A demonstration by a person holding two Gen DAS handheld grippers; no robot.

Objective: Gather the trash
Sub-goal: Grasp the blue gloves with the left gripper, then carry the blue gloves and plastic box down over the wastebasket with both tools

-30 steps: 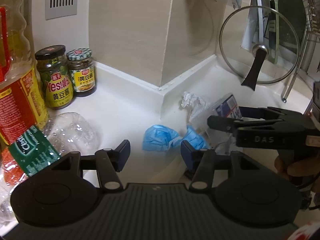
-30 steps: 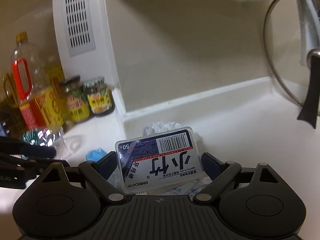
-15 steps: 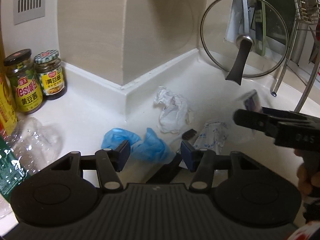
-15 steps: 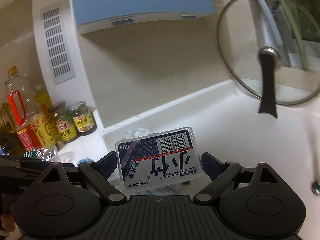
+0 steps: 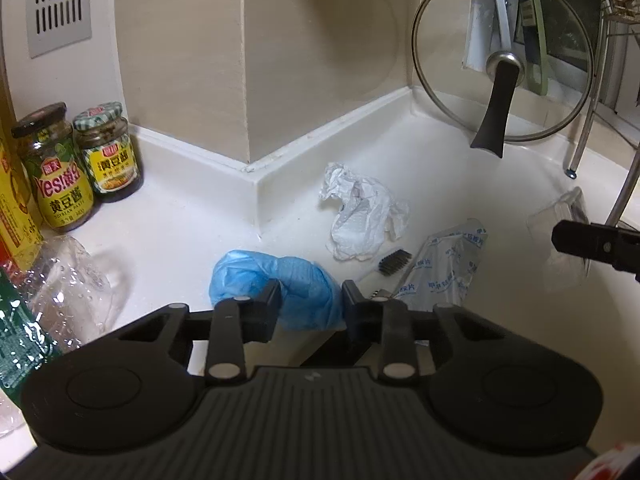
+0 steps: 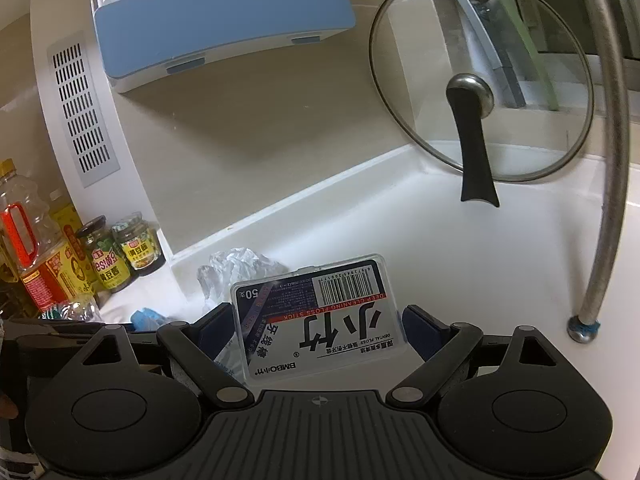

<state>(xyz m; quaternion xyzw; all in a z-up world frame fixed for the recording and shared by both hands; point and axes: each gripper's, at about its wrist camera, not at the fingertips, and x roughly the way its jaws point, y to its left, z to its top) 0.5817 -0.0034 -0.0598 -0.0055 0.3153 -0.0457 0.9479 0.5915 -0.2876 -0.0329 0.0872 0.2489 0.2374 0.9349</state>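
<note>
Behind blue wad point(image 5: 276, 288): tissue point(image 5: 360, 212) | wrapper point(image 5: 452, 256) | brush point(image 5: 394, 262)

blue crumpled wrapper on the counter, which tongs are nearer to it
Left. The left tongs are closing around the blue wrapper; the right tongs hold a dental floss box off to the side.

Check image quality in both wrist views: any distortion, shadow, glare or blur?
Left wrist view: strong fisheye bowing of the wall edges; sharp on the blue glove; the clear box in the right gripper is hazy. Right wrist view: dark vignette corners, the metal rack leg bowed, shadow under the blue appliance, the floss box label crisp.
</note>
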